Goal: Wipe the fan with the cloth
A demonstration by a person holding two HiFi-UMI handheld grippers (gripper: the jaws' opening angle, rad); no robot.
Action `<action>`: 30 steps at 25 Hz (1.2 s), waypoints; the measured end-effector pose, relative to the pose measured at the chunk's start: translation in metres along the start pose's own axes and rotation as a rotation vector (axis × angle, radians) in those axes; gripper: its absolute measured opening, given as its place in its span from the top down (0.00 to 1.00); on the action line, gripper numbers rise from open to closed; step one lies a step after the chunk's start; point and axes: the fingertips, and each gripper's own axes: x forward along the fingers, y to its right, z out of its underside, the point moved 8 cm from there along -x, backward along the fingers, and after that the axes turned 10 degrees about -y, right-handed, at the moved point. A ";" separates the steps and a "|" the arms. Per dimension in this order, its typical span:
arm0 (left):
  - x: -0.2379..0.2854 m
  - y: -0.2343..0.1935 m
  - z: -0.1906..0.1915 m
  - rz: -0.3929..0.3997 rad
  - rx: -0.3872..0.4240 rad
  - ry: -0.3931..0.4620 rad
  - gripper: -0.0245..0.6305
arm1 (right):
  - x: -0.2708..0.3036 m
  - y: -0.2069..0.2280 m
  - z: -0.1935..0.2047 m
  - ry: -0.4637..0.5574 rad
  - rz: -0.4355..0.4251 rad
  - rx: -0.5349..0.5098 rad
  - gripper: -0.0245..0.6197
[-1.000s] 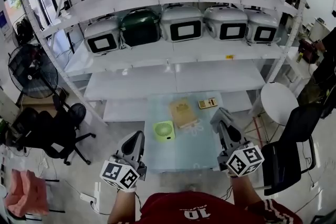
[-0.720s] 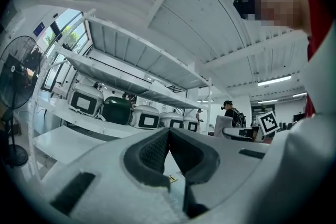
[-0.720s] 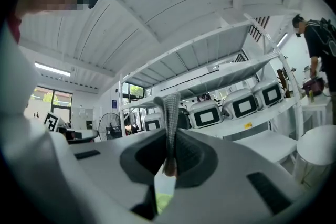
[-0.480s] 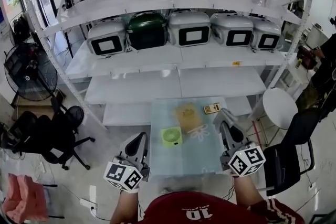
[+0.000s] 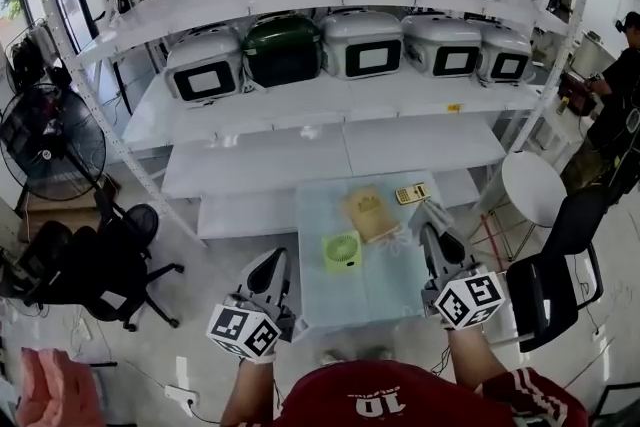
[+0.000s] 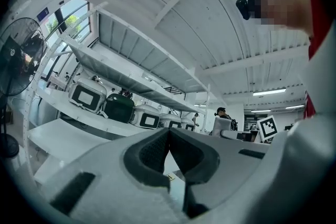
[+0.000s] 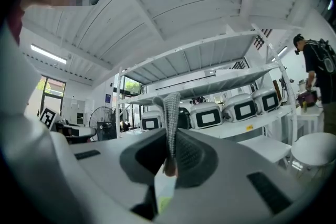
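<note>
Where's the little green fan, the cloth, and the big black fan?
little green fan (image 5: pixel 342 252): head view, middle of its round grille.
cloth (image 7: pixel 171 106): right gripper view, grey strip sticking up between the jaws.
big black fan (image 5: pixel 50 145): head view, centre of its wire cage.

Head view hangs high before the rack, looking steeply down. Both gripper views sit low, tilted up along their jaws; all three share that rack.
</note>
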 end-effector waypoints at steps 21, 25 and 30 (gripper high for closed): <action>0.013 -0.040 0.045 0.108 0.020 -0.092 0.95 | 0.037 -0.047 0.063 -0.120 0.052 0.013 0.93; 0.020 -0.037 0.054 0.116 0.018 -0.106 0.95 | 0.044 -0.040 0.083 -0.162 0.057 0.038 0.93; 0.033 -0.037 0.067 0.122 0.021 -0.135 0.95 | 0.058 -0.028 0.110 -0.220 0.063 0.080 0.93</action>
